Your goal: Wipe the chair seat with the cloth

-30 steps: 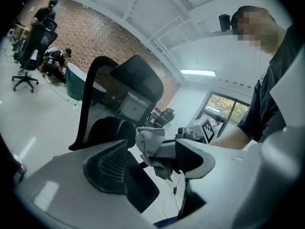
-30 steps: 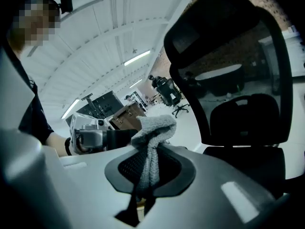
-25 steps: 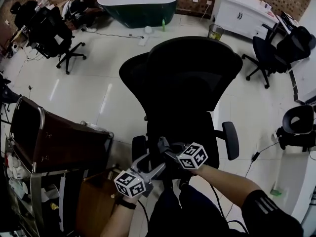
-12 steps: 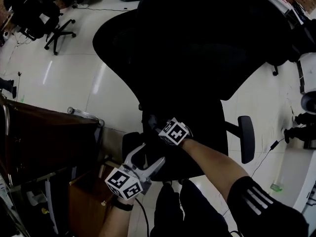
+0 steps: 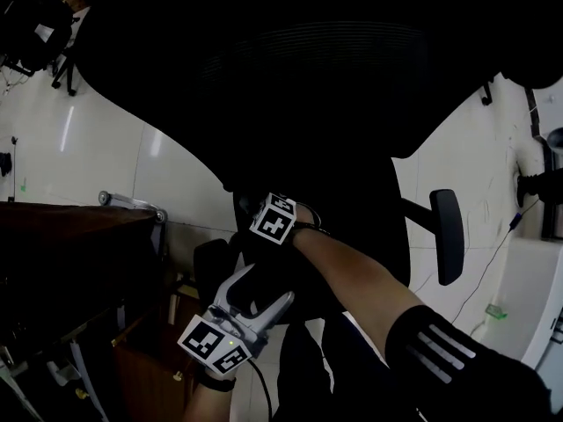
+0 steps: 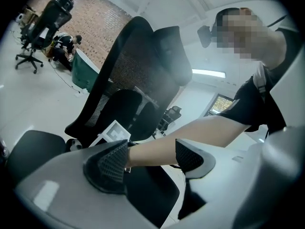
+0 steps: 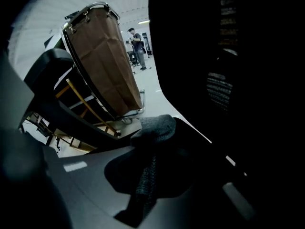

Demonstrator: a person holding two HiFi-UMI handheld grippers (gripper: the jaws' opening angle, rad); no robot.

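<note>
The black office chair's backrest (image 5: pixel 308 69) fills the top of the head view, and its seat (image 5: pixel 365 244) lies dark below it. My right gripper (image 5: pixel 268 214) is over the seat's rear left part, close under the backrest, with its jaws lost in the dark there. In the right gripper view, my right gripper (image 7: pixel 164 163) is shut on a dark grey knit cloth (image 7: pixel 155 127) that bunches out past the jaws. By the seat's front left edge, my left gripper (image 5: pixel 264 299) stands open. In its own view, the left gripper (image 6: pixel 151 159) holds nothing, and the person's forearm crosses behind the gap.
A brown bag in a metal frame (image 7: pixel 106 66) stands just left of the chair, also seen as a dark cart (image 5: pixel 79 236). The chair's right armrest (image 5: pixel 447 234) sticks out. Other office chairs (image 6: pixel 45 23) and a person (image 7: pixel 136 44) are farther off on the white floor.
The head camera has dropped closer to the chair. My right gripper has moved with the cloth across the seat toward the backrest. The left gripper has stayed near the front left edge.
</note>
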